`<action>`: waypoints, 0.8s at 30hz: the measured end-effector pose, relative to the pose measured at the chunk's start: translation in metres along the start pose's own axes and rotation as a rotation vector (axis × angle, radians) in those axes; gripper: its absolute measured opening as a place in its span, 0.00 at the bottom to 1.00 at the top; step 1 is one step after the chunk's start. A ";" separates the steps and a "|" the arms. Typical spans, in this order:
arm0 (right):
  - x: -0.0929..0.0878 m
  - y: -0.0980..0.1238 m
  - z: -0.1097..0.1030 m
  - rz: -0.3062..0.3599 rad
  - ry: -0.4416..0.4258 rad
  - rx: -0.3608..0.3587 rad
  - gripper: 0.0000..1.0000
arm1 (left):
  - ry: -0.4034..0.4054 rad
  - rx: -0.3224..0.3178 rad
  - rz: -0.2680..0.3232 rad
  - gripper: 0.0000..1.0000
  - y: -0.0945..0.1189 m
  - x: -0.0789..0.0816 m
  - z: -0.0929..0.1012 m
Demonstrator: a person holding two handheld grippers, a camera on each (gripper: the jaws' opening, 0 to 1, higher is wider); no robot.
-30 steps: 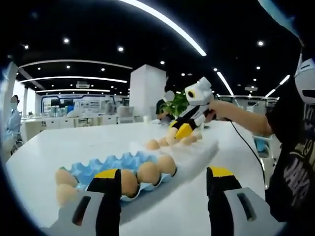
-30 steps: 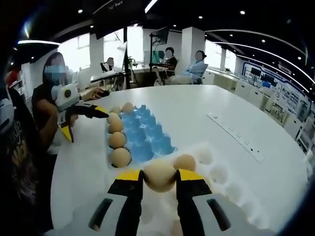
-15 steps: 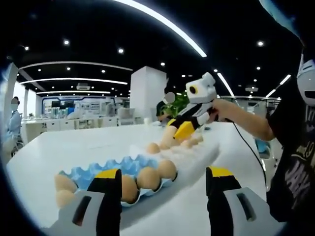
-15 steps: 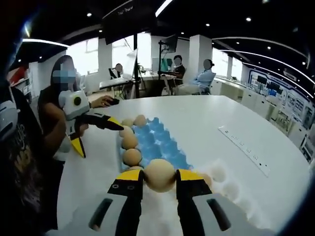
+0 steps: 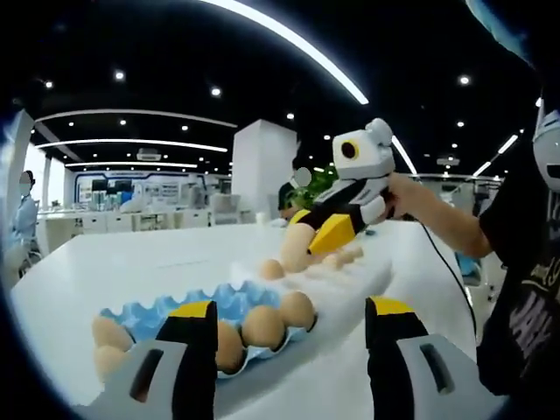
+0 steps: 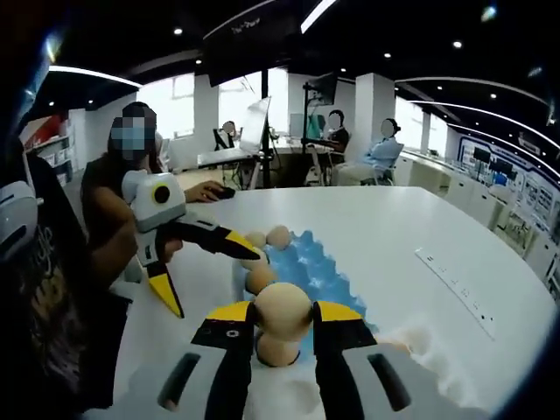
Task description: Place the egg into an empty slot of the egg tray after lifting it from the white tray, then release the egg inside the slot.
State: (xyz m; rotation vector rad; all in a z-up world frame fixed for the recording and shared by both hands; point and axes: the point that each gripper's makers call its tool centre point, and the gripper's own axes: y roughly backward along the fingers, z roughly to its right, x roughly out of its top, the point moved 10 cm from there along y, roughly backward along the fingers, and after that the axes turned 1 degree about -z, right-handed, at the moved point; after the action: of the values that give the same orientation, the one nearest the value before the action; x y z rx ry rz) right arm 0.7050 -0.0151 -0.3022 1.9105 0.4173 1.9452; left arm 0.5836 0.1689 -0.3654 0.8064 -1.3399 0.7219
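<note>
In the right gripper view my right gripper (image 6: 282,317) is shut on a tan egg (image 6: 282,308), held in the air above the near end of the blue egg tray (image 6: 311,262). Eggs (image 6: 260,278) fill the tray's left column; its blue slots to the right look bare. The left gripper view shows the right gripper (image 5: 304,233) from the side, carrying the egg (image 5: 294,245) above the white tray (image 5: 354,278). My left gripper (image 5: 291,337) is open with nothing between its jaws, low in front of the blue egg tray (image 5: 162,308). The left gripper (image 6: 214,280) hangs open left of the tray.
Several eggs (image 5: 271,269) lie in the white tray. A white power strip (image 6: 459,293) lies on the round white table (image 6: 385,219) to the right. A person's dark sleeve (image 6: 48,289) is close on the left. People sit at desks far behind.
My right gripper has lifted the egg off the white tray and carried it up toward the blue egg tray. The left gripper has stayed open and nearly still.
</note>
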 end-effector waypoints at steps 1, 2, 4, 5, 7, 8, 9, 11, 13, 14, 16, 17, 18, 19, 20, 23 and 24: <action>0.001 -0.001 -0.001 0.001 0.000 0.007 0.28 | -0.001 -0.003 -0.001 0.68 -0.001 0.000 0.001; 0.002 -0.003 -0.003 0.005 0.001 0.013 0.28 | 0.000 -0.006 -0.001 0.67 -0.001 0.000 0.001; 0.004 -0.007 -0.005 0.009 0.004 0.023 0.28 | -0.004 -0.007 0.002 0.65 -0.003 0.001 0.003; 0.005 -0.008 -0.006 0.011 0.004 0.027 0.28 | -0.003 -0.003 0.003 0.65 -0.004 0.002 0.004; 0.007 -0.011 -0.009 0.018 0.003 0.040 0.28 | -0.004 0.017 -0.005 0.60 -0.007 0.002 0.003; 0.008 -0.012 -0.011 0.019 0.005 0.042 0.28 | -0.021 0.030 -0.008 0.57 -0.008 0.003 0.003; 0.009 -0.013 -0.013 0.021 0.007 0.045 0.28 | -0.022 0.033 -0.002 0.56 -0.009 0.003 0.003; 0.010 -0.015 -0.014 0.025 0.006 0.052 0.28 | -0.009 0.040 0.019 0.55 -0.010 0.006 0.002; 0.012 -0.016 -0.015 0.034 0.003 0.060 0.28 | -0.013 0.045 0.026 0.54 -0.012 0.007 0.002; 0.012 -0.017 -0.016 0.035 0.004 0.061 0.28 | -0.016 0.047 0.026 0.53 -0.013 0.008 0.002; 0.013 -0.018 -0.017 0.040 0.002 0.065 0.28 | -0.022 0.056 0.029 0.53 -0.017 0.008 0.002; 0.013 -0.019 -0.018 0.043 0.000 0.067 0.28 | -0.018 0.066 0.034 0.53 -0.020 0.009 0.001; 0.014 -0.020 -0.018 0.045 -0.001 0.066 0.28 | -0.012 0.078 0.044 0.53 -0.021 0.009 0.000; 0.015 -0.020 -0.018 0.052 -0.004 0.064 0.28 | -0.009 0.093 0.049 0.53 -0.024 0.009 -0.002; 0.015 -0.021 -0.019 0.056 -0.007 0.065 0.28 | -0.011 0.097 0.049 0.52 -0.025 0.010 -0.003; 0.016 -0.023 -0.022 0.066 -0.015 0.075 0.28 | -0.002 0.105 0.061 0.49 -0.028 0.010 -0.004; 0.016 -0.023 -0.022 0.066 -0.014 0.078 0.28 | 0.001 0.107 0.067 0.47 -0.029 0.011 -0.004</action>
State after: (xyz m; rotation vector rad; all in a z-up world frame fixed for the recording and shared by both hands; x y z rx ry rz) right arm 0.6844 0.0143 -0.2991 2.0095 0.4365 1.9829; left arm 0.6108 0.1566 -0.3573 0.8491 -1.3407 0.8523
